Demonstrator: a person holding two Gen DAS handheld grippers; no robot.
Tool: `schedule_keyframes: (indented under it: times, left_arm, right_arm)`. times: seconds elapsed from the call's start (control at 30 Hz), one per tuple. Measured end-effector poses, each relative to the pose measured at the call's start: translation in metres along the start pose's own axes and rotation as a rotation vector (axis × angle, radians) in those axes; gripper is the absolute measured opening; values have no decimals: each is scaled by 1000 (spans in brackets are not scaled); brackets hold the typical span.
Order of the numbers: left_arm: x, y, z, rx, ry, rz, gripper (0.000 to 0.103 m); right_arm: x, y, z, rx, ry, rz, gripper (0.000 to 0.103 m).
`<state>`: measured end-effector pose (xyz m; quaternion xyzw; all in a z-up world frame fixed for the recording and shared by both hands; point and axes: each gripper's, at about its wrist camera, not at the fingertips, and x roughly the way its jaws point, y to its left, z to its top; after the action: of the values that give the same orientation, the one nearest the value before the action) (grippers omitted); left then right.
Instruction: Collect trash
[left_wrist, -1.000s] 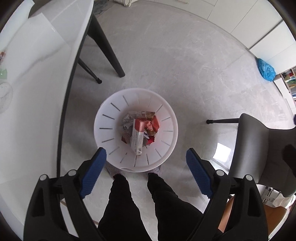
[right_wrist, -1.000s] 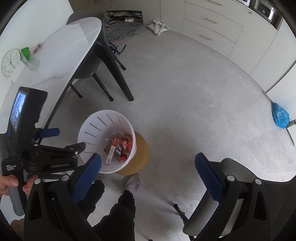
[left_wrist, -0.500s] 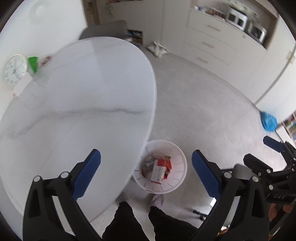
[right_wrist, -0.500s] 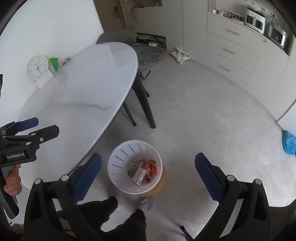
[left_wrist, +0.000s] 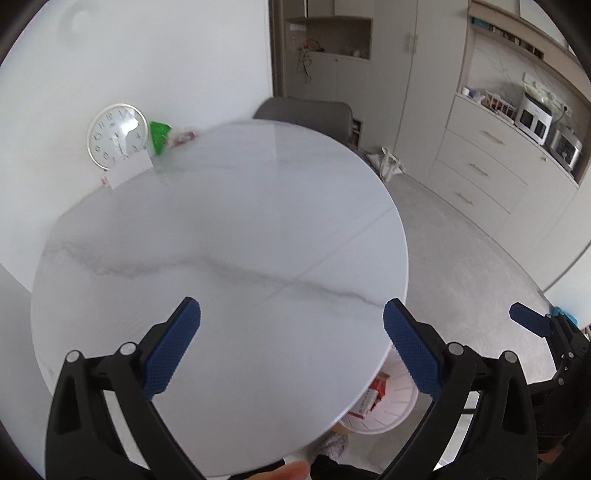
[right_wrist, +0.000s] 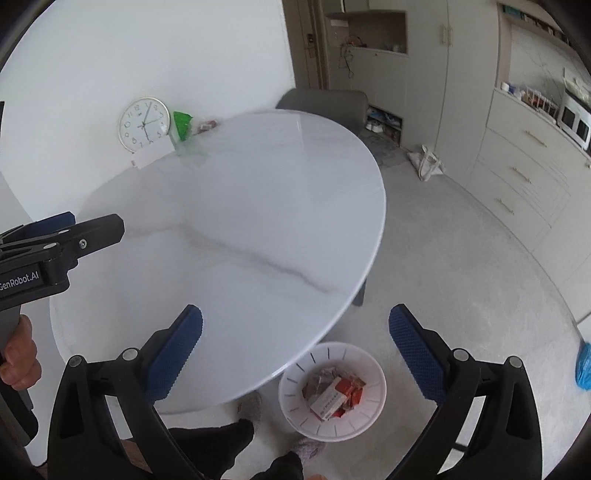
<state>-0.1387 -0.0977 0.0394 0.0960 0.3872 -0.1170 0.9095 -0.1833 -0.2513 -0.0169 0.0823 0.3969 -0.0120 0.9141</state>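
Note:
A white slotted trash bin (right_wrist: 332, 391) stands on the floor by the table's near edge, with red and white packets (right_wrist: 334, 397) inside. It shows partly under the table rim in the left wrist view (left_wrist: 384, 410). My left gripper (left_wrist: 291, 347) is open and empty over the white marble table (left_wrist: 221, 258). My right gripper (right_wrist: 295, 350) is open and empty above the table edge and bin. A green wrapper (right_wrist: 182, 124) and a small reddish item (right_wrist: 207, 126) lie at the table's far edge.
A round clock (right_wrist: 144, 123) and a white card (right_wrist: 153, 157) lean on the wall behind the table. A grey chair (right_wrist: 325, 103) stands beyond it. Cabinets line the right wall; a white bag (right_wrist: 428, 162) and a blue bag (right_wrist: 583, 365) lie on the floor.
Both grippers have swung up from looking down at the bin to face the tabletop and far wall. Both stay open and empty.

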Motion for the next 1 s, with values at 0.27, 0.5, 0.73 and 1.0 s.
schedule_keyframes:
  times: [0.27, 0.5, 0.73, 1.0]
  left_arm:
    - [-59, 58, 60, -76, -203, 117, 95]
    - [-76, 87, 78, -124, -256, 176, 95]
    - [-63, 99, 79, -136, -205, 156, 95]
    - [-58, 98, 78, -133, -193, 147, 95]
  right_arm:
    - [-41, 61, 84, -89, -207, 37, 100]
    - [-62, 77, 107, -85, -270, 59, 100]
    - [-58, 81, 108, -87, -271, 57, 100]
    - [-51, 78, 113, -75, -255, 50, 100]
